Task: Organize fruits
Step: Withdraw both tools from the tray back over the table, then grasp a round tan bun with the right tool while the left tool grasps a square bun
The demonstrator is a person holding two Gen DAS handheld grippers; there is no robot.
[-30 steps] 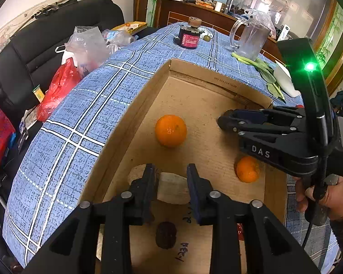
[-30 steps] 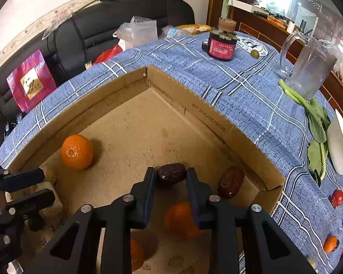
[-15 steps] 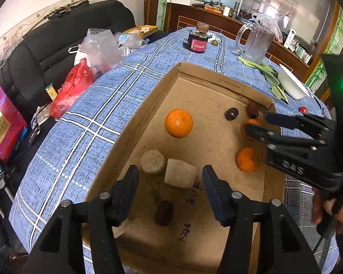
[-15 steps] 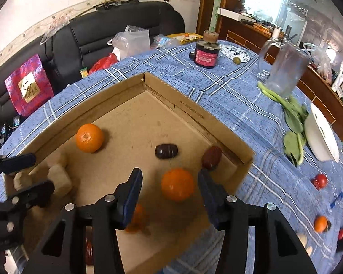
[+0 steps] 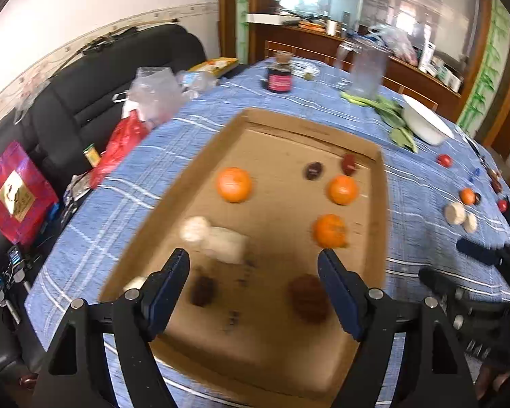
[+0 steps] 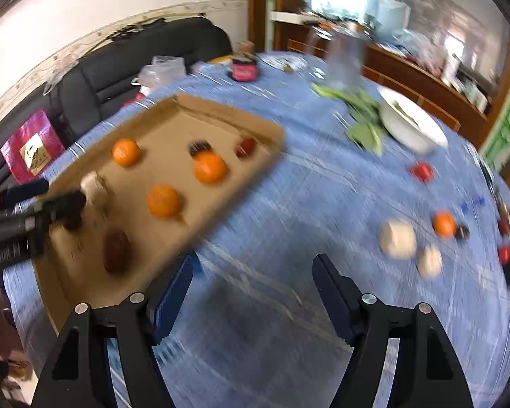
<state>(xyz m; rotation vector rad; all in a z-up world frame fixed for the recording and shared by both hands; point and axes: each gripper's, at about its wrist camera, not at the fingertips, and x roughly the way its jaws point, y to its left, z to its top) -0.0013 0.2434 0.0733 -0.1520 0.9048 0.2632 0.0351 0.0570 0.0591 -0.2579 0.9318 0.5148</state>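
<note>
Both tongs [image 5: 253, 267] now empty, opening.

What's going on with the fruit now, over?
Both grippers, left and right, opening, empty. Three oranges in the box; one orange left on the tablecloth. Nothing blocking it.

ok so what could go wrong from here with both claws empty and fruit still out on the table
1. The round oranges lie loose in the shallow cardboard tray; a bump could roll them into the sorted dates.
2. The loose fruit sits near the table's far side: the small orange and red fruits could be knocked off by a hasty right claw, whose jaws are opening.
3. The left claw, opening and empty, hangs low over the tray and could clip the pale chunks.
</note>
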